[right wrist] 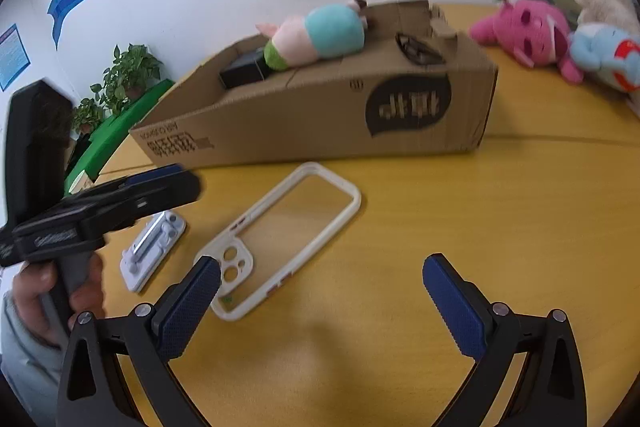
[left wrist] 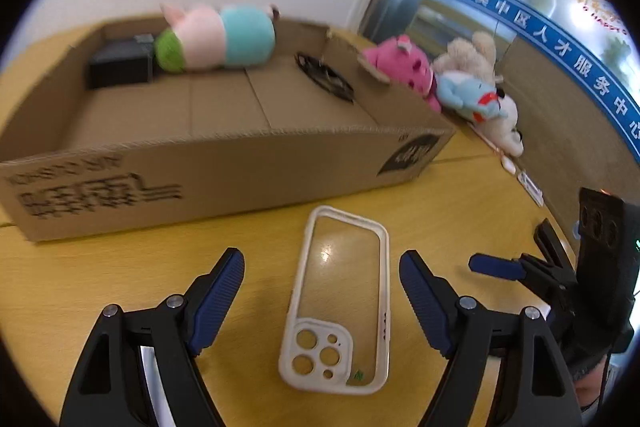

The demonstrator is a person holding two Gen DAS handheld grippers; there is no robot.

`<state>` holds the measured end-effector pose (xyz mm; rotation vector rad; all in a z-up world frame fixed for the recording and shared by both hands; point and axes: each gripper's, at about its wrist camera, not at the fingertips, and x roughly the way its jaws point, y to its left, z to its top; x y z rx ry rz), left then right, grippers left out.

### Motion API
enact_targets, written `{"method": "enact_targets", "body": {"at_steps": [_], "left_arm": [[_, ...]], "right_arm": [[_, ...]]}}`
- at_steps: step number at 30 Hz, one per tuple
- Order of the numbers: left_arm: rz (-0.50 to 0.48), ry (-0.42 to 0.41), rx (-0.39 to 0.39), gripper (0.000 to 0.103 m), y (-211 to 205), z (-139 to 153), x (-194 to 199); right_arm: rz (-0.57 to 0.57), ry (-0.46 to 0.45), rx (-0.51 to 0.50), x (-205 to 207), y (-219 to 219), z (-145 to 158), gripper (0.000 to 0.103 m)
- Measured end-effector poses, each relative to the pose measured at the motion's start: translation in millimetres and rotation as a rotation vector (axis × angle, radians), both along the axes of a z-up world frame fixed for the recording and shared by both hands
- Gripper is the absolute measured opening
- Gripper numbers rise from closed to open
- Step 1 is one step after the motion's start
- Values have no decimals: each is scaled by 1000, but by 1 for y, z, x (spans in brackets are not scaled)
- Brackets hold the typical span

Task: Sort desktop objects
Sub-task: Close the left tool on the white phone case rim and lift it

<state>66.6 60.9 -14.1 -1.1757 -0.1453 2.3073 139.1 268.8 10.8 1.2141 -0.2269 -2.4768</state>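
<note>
A white-rimmed clear phone case (left wrist: 340, 301) lies flat on the yellow table, just in front of the cardboard box (left wrist: 224, 163). My left gripper (left wrist: 322, 267) is open, one finger on each side of the case, above it. My right gripper (right wrist: 322, 273) is open and empty; the phone case (right wrist: 288, 231) lies just ahead of its left finger. The box (right wrist: 320, 115) holds a pink-and-teal pig plush (left wrist: 216, 37), a black block (left wrist: 120, 65) and a black ring-shaped item (left wrist: 324, 77). The right gripper shows at the right edge of the left wrist view (left wrist: 496, 267).
A pink plush (left wrist: 400, 65), a beige plush (left wrist: 472, 57) and a blue plush (left wrist: 468, 95) lie on the table to the right of the box. A small grey-white stand (right wrist: 154, 247) lies left of the phone case. Potted plants (right wrist: 124, 79) stand far left.
</note>
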Motion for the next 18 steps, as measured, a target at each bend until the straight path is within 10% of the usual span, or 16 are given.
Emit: {"method": "enact_targets", "body": {"at_steps": [6,8,12,18], "left_arm": [[-13,-105,-66,67,18,-28,-16],[-19,-133,-62,40,18,-31,-13],[24,-144,-70,20,9,-33,-5],[61,-145,-76,8,-3,-36,3]], "right_arm": [[18,-60,-40,3,-4,-16,103],[15,-64,-37,1,-8,-19,103],[21,-68,-18,-8,-21,-24,100],[49,-38,98,-17,-45,-25,70]]}}
